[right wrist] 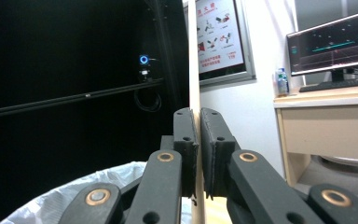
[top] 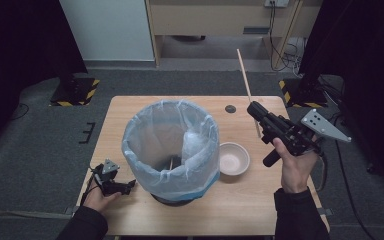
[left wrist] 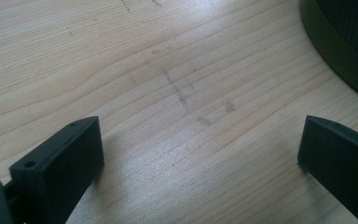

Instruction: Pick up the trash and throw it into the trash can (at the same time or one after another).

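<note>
So we've got the wooden table [top: 130, 107] with a bin [top: 172, 150] lined with a plastic bag, and a small bowl [top: 234, 158] just beside it on the right. Our right gripper [top: 253, 107] has its jaws clamped on a thin wooden stick [top: 247, 85], held up over the table's far right corner, poking up and away. We'd guess it's light, stiff and snappy, so grip near the lower end like now and go gently. Left gripper [top: 130, 185] rests by the bin's base, jaws wide apart, nothing in them.
</note>
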`<state>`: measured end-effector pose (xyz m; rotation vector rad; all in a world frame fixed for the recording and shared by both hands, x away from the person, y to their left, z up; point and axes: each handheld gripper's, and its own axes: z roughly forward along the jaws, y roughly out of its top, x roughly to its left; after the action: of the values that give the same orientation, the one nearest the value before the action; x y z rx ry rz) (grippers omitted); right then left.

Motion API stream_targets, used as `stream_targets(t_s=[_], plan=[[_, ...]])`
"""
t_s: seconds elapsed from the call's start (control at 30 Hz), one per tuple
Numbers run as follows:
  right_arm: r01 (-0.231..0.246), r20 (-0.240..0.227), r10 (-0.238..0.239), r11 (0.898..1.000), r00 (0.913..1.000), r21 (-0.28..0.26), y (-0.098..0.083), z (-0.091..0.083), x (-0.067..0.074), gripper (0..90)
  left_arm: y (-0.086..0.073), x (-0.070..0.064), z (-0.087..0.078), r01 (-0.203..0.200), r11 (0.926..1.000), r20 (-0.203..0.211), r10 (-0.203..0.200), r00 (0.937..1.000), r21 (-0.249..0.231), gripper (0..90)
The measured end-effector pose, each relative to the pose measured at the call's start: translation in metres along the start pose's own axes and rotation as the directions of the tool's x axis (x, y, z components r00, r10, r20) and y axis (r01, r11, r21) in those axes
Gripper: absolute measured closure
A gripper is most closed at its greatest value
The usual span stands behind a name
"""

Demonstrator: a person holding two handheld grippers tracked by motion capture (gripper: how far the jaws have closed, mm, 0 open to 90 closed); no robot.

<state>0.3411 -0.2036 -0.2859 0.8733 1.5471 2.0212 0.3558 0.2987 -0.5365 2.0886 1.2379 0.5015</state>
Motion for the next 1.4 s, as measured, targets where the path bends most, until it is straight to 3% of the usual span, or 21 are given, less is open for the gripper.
stream_targets(t_s=[0.53, 0.97, 1.07, 1.4], plan=[[0.025, -0.086, -0.022, 0.999, 0.9961, 0.036, 0.003, 0.04, 0.03, 85.9, 0.0, 0.0, 0.0, 0.0, 1.0, 0.0, 0.0, 1.0, 0.0, 0.0], [0.061, -0.145, -0.044, 0.992, 0.9885, 0.11, -0.004, 0.072, 0.057, 86.0, 0.0, 0.0, 0.0, 0.0, 1.0, 0.0, 0.0, 1.0, 0.0, 0.0], [0.044, -0.156, -0.025, 0.992, 0.9875, 0.119, -0.006, 0.076, 0.059, 85.9, 0.0, 0.0, 0.0, 0.0, 1.0, 0.0, 0.0, 1.0, 0.0, 0.0], [0.064, -0.16, -0.035, 0.981, 0.9865, 0.181, -0.018, 0.092, 0.064, 85.5, 0.0, 0.0, 0.0, 0.0, 1.0, 0.0, 0.0, 1.0, 0.001, 0.0]])
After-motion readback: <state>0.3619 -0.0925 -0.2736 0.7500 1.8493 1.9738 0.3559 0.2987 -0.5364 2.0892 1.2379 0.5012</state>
